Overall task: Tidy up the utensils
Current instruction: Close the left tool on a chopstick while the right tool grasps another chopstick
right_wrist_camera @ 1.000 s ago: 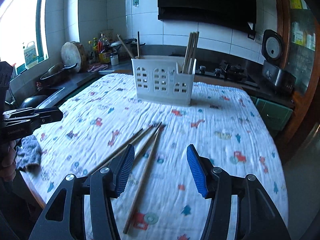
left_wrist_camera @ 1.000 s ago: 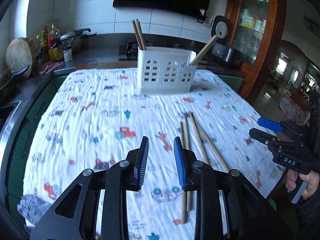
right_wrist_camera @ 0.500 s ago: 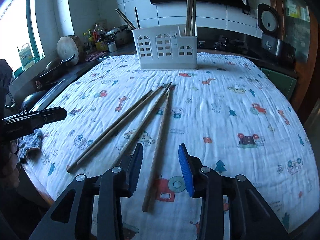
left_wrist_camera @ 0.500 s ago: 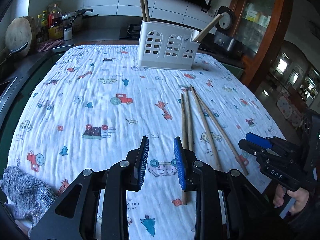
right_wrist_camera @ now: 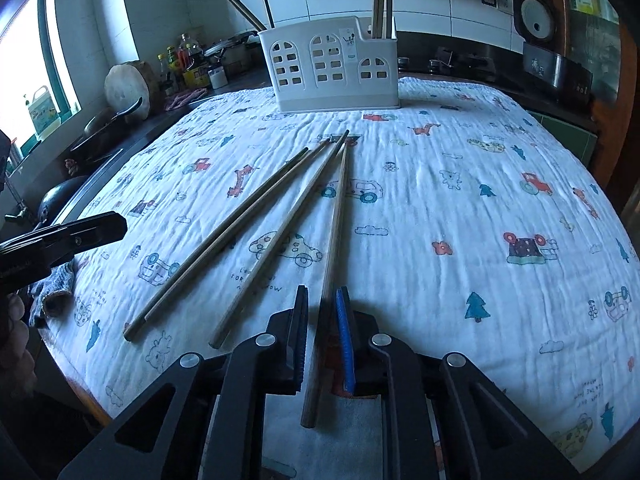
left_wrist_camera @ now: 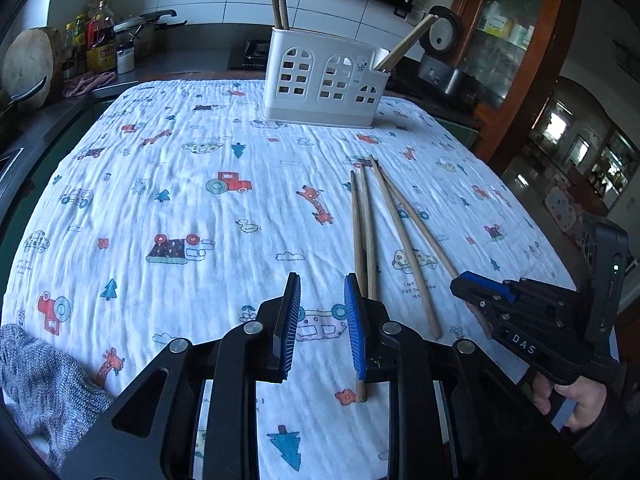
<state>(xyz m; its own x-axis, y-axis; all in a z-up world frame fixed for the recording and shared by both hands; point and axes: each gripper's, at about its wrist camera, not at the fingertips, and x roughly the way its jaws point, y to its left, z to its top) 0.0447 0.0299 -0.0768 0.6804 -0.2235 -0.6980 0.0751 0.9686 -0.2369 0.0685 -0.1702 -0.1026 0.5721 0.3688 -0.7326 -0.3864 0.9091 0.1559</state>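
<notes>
Four chopsticks lie loose on the table, and the right tongs [right_wrist_camera: 323,340] are closing on one of them, the rightmost chopstick [right_wrist_camera: 335,236], which runs between the blue pads. Whether the pads already press on it I cannot tell; a sliver of gap seems to show on either side. The left tongs [left_wrist_camera: 322,326] stand narrowly spread with only cloth between them, though the figure shows them closing a little; the chopstick pair [left_wrist_camera: 363,236] passes just outside their right finger.

The grip sits near the thick butt end, so most of the stick's length hangs ahead of the pads. Lifted from there it would likely droop or swivel, and a round, smooth stick could roll out sideways. The wrinkled tablecloth [right_wrist_camera: 460,240] might also be caught under the fingertips and dragged along with it, disturbing the third chopstick [right_wrist_camera: 280,240] just beside.

The held stick's long axis runs from the near edge of the table toward the far edge, thin tip pointing at the white utensil holder [right_wrist_camera: 332,72] standing by that far edge. The other three fan out from nearly the same point, their butts spreading toward the near left corner. More chopsticks stand upright in the holder.
</notes>
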